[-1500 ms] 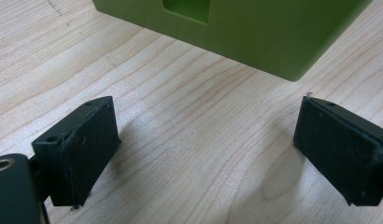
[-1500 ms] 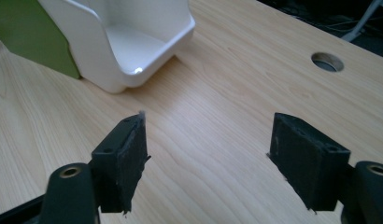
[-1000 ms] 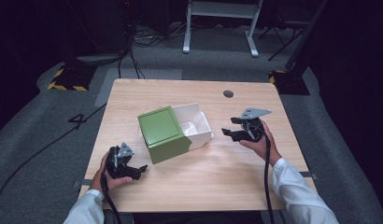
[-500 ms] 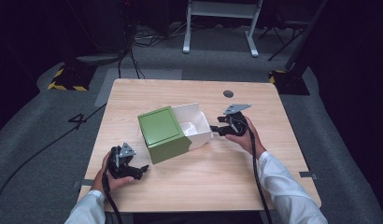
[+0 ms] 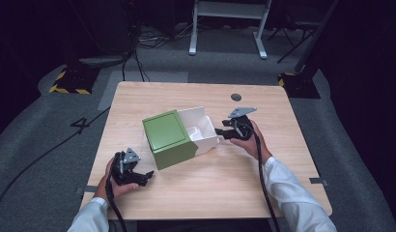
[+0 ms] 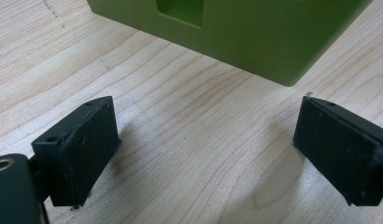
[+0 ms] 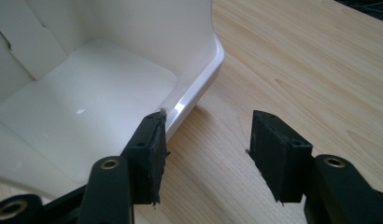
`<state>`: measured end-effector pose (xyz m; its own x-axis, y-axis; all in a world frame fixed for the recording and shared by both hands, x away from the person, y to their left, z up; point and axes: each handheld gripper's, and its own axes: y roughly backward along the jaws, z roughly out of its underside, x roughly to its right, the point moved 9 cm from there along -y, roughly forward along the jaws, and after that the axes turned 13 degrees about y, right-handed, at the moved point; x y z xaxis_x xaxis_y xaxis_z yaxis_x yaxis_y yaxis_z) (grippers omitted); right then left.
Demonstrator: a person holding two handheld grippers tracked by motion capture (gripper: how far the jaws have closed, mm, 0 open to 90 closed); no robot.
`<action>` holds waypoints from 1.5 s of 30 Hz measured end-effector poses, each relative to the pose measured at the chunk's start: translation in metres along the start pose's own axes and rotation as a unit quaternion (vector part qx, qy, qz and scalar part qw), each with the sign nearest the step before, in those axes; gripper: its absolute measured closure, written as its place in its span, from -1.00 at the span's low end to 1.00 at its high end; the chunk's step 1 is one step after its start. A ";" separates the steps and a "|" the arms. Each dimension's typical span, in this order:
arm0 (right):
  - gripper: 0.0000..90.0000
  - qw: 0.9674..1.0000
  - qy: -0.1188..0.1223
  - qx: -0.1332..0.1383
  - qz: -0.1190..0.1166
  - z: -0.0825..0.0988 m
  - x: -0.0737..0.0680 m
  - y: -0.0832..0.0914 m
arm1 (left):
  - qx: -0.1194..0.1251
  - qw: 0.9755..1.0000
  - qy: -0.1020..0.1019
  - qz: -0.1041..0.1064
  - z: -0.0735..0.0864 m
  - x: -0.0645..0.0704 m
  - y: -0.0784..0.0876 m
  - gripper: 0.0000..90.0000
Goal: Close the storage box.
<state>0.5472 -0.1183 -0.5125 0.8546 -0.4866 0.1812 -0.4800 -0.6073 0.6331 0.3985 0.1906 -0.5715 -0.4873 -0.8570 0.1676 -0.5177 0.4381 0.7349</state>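
box [image 5: 179,137]: green, white flap [image 7: 199,88] open
R gripper [image 7: 206,149]: jaws just narrowing, apart, straddling flap edge
L gripper [image 6: 206,154]: spread, empty, near box corner

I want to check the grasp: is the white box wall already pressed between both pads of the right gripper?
No, the white box edge lies beside one pad only, with bare table between the pads.

Bright overhead light fell on the tabletop [image 5: 205,193] while the room stayed dark; close views showed soft shadows and slight glare.
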 end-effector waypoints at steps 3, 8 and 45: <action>0.05 1.000 -0.010 -0.004 -0.007 0.002 0.000 -0.004 | -0.001 1.000 0.000 0.000 0.000 0.000 0.000 -0.85; 0.04 1.000 -0.010 0.015 -0.010 -0.009 -0.001 0.002 | -0.001 1.000 -0.001 0.000 0.000 0.000 0.000 -0.85; 0.23 0.997 0.031 0.003 -0.074 -0.033 -0.052 -0.037 | -0.002 1.000 -0.001 -0.002 0.000 0.000 0.000 -0.85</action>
<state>0.5272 -0.0496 -0.5201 0.9268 -0.3516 0.1323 -0.3485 -0.6731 0.6523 0.3980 0.1910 -0.5714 -0.4870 -0.8581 0.1629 -0.5175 0.4337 0.7376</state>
